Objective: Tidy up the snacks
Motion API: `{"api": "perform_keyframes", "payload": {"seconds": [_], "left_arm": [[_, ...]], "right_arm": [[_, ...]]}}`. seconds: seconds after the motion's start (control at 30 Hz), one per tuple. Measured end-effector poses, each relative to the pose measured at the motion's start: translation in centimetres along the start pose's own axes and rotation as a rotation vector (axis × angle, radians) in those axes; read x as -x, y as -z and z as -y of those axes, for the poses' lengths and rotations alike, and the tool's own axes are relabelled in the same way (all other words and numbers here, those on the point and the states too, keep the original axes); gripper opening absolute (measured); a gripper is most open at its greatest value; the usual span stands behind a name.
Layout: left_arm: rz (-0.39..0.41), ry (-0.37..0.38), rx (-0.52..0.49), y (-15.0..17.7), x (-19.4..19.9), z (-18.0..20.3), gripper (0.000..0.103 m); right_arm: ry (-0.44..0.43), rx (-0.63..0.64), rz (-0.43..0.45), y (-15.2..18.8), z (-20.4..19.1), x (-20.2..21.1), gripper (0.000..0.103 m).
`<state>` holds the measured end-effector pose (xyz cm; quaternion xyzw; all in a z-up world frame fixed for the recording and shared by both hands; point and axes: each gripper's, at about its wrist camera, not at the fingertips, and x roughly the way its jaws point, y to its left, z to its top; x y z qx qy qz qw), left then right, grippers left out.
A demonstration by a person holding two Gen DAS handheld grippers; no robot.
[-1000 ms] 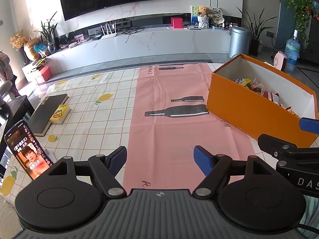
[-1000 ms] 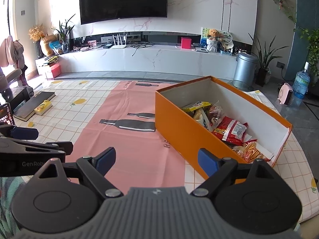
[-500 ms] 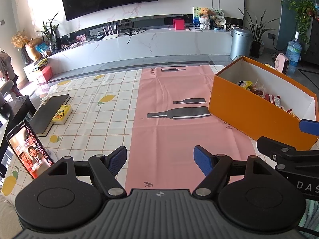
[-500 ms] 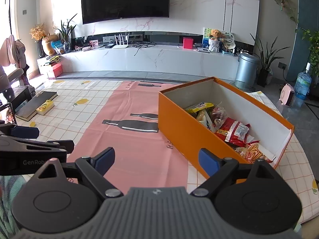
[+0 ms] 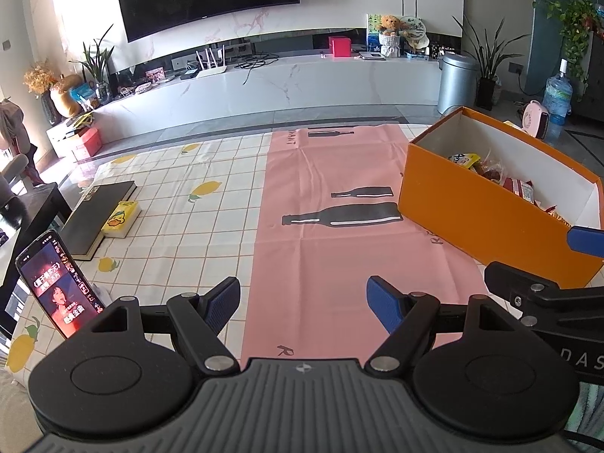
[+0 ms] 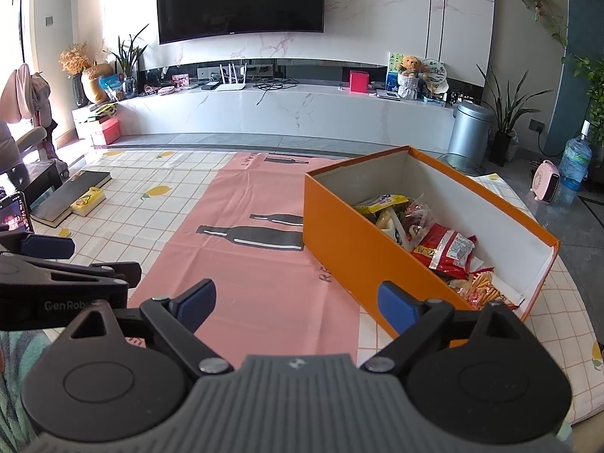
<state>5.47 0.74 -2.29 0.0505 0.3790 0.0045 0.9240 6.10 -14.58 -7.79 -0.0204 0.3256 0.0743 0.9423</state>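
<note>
Both grippers hang released and empty over the near table edge, the left gripper (image 5: 304, 298) above the pink cloth (image 5: 332, 249), the right gripper (image 6: 296, 302) just beside the orange box (image 6: 362, 249). Its snacks (image 6: 445, 249) lie heaped inside at the right, probably gathered there to clear the table. Far off stand a white cabinet (image 6: 302, 113) and television (image 6: 241, 0).

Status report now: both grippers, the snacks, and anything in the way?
Left gripper open, empty. Right gripper open, empty. Snacks in orange box. Pink mat bare ahead.
</note>
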Motion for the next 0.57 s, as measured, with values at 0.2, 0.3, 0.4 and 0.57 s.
{"api": "perform_keyframes", "payload": {"seconds": [0.2, 0.3, 0.4, 0.57], "left_arm": [[0.002, -0.002, 0.004, -0.08, 0.06, -0.08, 0.089], [0.0, -0.006, 0.003, -0.09, 0.08, -0.11, 0.089], [0.006, -0.008, 0.001, -0.07, 0.15, -0.11, 0.089], [0.021, -0.01, 0.003, -0.12, 0.39, -0.26, 0.089]], "right_arm": [[-0.004, 0.004, 0.0, 0.09, -0.2, 0.04, 0.09], [-0.004, 0.004, 0.0, 0.08, -0.19, 0.05, 0.09], [-0.003, 0.003, 0.0, 0.08, -0.2, 0.07, 0.09], [-0.006, 0.002, -0.001, 0.1, -0.22, 0.07, 0.091]]}}
